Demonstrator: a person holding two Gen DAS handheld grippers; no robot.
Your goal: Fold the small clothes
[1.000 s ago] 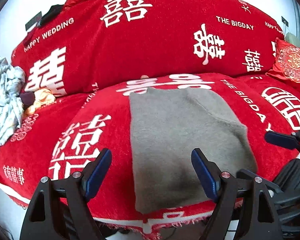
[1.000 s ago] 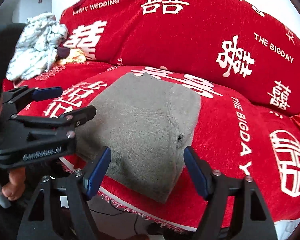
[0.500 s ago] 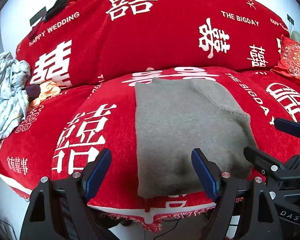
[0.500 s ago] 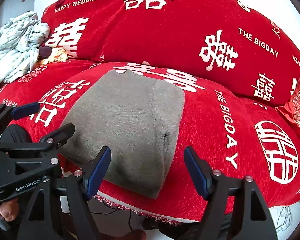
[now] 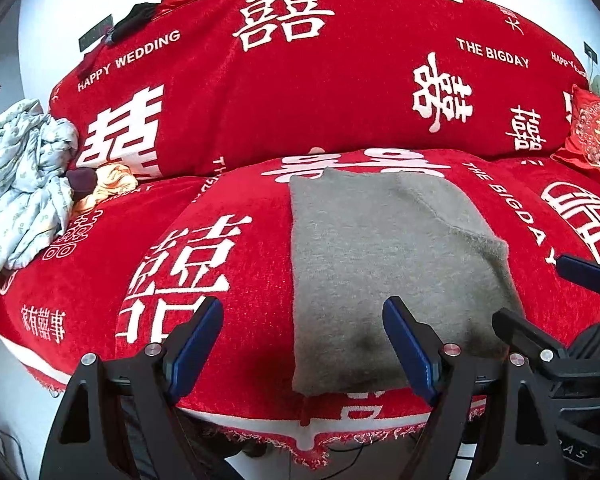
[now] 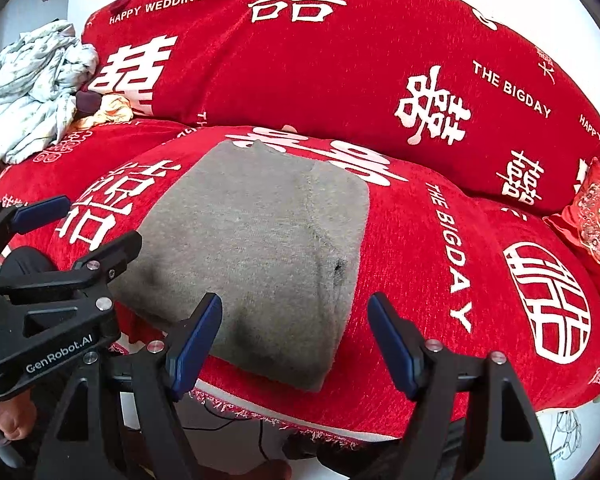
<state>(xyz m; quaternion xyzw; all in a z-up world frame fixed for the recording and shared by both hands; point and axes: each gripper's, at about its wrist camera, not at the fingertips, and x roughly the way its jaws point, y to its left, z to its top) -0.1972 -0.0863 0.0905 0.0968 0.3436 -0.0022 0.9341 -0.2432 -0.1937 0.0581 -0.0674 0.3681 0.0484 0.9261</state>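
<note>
On the red sofa cover (image 5: 220, 272), folded grey garment (image 5: 380, 264), near edge shadowed, left claw (image 5: 304, 344) and right claw (image 6: 296, 340) both spread, empty

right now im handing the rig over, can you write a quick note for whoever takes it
Left gripper: open, holding nothing, hovering by the near left corner of the grey garment.
Right gripper: open, holding nothing, hovering by its near right corner.
The garment lies flat in a rough rectangle on the red sofa cover, one layer folded over along its right side.
Crumpled clothes sit piled at the far left of the sofa.
Done: sides look folded in.
Left: probably one more fold, then the pile.
</note>
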